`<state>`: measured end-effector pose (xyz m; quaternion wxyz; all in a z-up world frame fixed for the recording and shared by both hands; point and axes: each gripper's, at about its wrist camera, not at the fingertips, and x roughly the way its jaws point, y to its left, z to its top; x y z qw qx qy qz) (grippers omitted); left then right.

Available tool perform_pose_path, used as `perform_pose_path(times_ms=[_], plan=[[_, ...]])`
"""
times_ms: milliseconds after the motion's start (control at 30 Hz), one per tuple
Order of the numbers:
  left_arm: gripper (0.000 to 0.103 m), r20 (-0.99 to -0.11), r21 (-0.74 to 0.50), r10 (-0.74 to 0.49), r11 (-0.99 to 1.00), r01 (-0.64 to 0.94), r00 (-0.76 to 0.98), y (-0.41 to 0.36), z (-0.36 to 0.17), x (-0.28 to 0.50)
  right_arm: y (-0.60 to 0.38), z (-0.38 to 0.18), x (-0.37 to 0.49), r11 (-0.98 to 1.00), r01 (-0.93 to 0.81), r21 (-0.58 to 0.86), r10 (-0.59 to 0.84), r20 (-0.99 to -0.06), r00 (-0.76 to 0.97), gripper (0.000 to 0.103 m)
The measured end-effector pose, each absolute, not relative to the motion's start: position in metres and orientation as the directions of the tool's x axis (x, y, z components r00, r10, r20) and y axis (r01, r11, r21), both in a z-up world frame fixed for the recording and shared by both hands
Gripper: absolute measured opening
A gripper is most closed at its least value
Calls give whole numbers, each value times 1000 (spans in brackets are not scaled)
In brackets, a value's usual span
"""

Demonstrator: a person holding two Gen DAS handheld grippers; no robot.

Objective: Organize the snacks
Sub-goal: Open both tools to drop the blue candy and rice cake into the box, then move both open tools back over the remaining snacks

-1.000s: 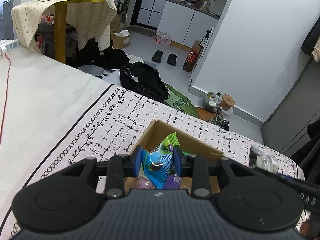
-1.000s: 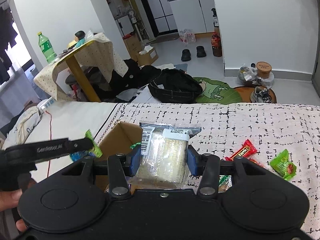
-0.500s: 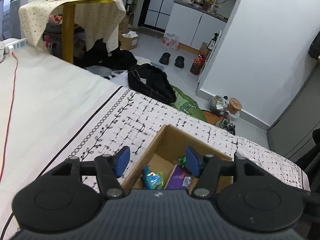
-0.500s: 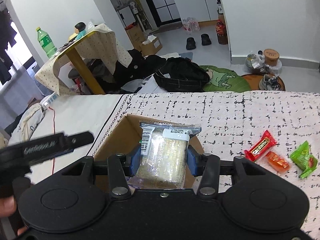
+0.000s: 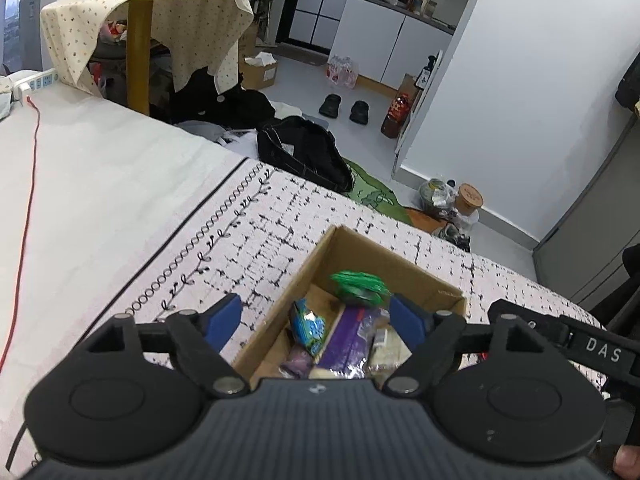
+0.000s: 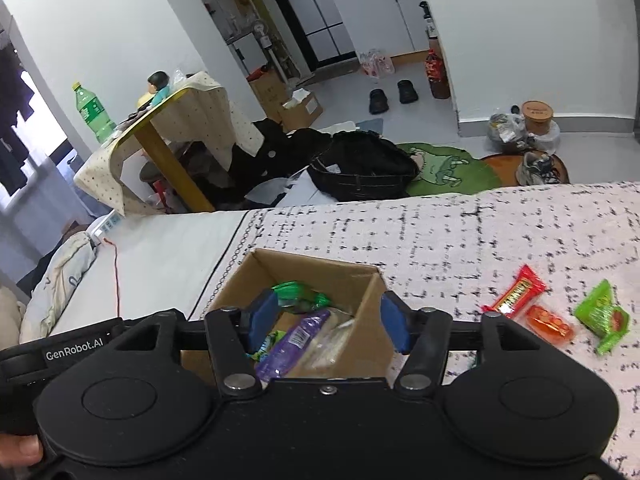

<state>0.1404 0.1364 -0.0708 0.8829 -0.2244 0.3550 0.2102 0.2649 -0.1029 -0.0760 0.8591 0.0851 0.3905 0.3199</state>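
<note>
Hovering over the box, your left gripper (image 5: pixel 316 318) has its jaws spread with nothing pinched between them; they have just been opening, and the green packet (image 5: pixel 360 285) lies loose below. Your right gripper (image 6: pixel 327 322) is spread too, jaws just been opening, and the clear cracker pack (image 6: pixel 332 340) sits down in the cardboard box (image 6: pixel 320 270), free of the pads.

Watch the crowding: both tools hang over the same small box, the left one's handle just beside your right one in the right view. Pull out carelessly and I judge you could clip each other or catch a box wall and drag it across the patterned blanket (image 6: pixel 500 232).

Inside the box: green packet at the far end, blue packet (image 5: pixel 308 326), purple wrapper (image 6: pixel 292 340) and the cracker pack.

Still out on the blanket, well apart from the box: red bar (image 6: pixel 518 291), orange candy (image 6: pixel 548 322), green pouch (image 6: pixel 602 316). They look light and slippery, so a shallow pinch may let one squirt away.
</note>
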Motion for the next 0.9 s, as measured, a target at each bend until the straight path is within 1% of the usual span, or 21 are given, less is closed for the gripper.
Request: perform_pose_path(times_ms=[133, 200, 333, 400, 533, 667, 900], plan=[[82, -730, -227, 216, 819, -527, 649, 126, -73, 142, -116, -79, 267, 794, -455, 403, 602, -623, 499, 63], [85, -734, -226, 212, 820, -525, 646, 122, -74, 143, -124, -81, 267, 802, -445, 398, 592, -627, 506, 65], [90, -736, -227, 193, 832, -506, 649, 110, -77, 147, -136, -84, 262, 816, -439, 377, 574, -626, 528, 80], [96, -734, -220, 190, 842, -492, 652, 104, -78, 150, -143, -85, 259, 820, -438, 369, 568, -624, 536, 82], [103, -723, -212, 198, 849, -485, 662, 92, -78, 153, -153, -87, 255, 824, -431, 368, 563, -616, 550, 89], [103, -712, -198, 218, 850, -488, 667, 83, -76, 154, -165, -89, 253, 832, -417, 365, 552, -612, 566, 93], [103, -714, -198, 204, 859, -472, 670, 70, -76, 155, -179, -93, 248, 839, -413, 354, 542, -608, 580, 98]])
